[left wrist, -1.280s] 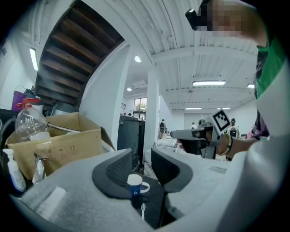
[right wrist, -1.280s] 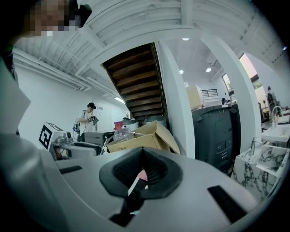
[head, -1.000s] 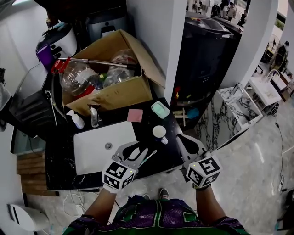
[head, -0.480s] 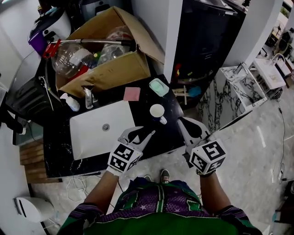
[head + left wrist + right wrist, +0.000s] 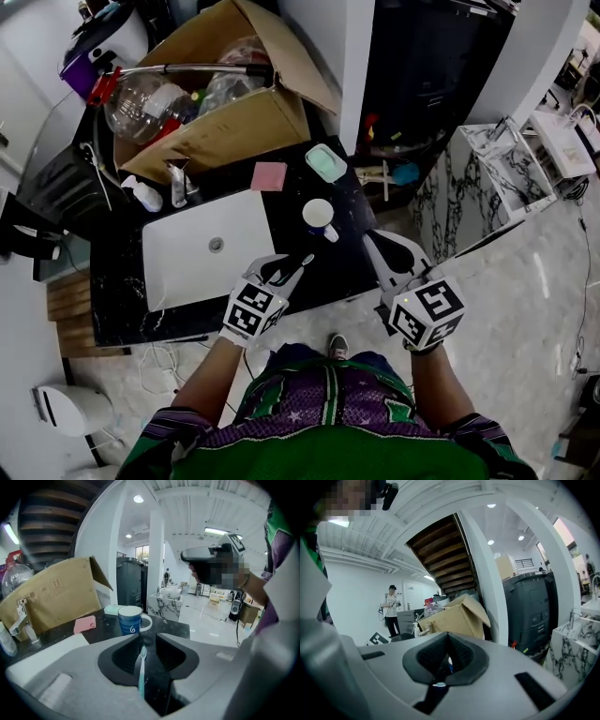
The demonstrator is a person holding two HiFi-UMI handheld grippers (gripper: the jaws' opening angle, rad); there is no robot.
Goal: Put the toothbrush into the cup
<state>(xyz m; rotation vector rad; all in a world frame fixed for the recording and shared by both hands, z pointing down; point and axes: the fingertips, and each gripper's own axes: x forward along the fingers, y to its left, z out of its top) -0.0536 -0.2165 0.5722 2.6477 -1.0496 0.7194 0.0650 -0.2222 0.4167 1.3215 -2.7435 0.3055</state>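
Note:
A blue cup with a white inside stands on the black counter, right of the sink; the left gripper view has the cup just beyond the jaws. My left gripper hovers at the counter's front edge, shut on a teal-handled toothbrush whose head points toward the cup. The toothbrush lies lengthwise between the dark pads, short of the cup. My right gripper is shut and holds nothing, to the right of the cup, over the counter's right corner; its jaws point at the box.
A white sink basin fills the counter's left part, with a faucet and spray bottle behind it. A pink cloth and green soap dish lie behind the cup. An open cardboard box of bottles stands farther back.
The head camera has shifted, so the counter sits higher in view. Both grippers keep about the same place relative to the cup, and the toothbrush stays in the left one.

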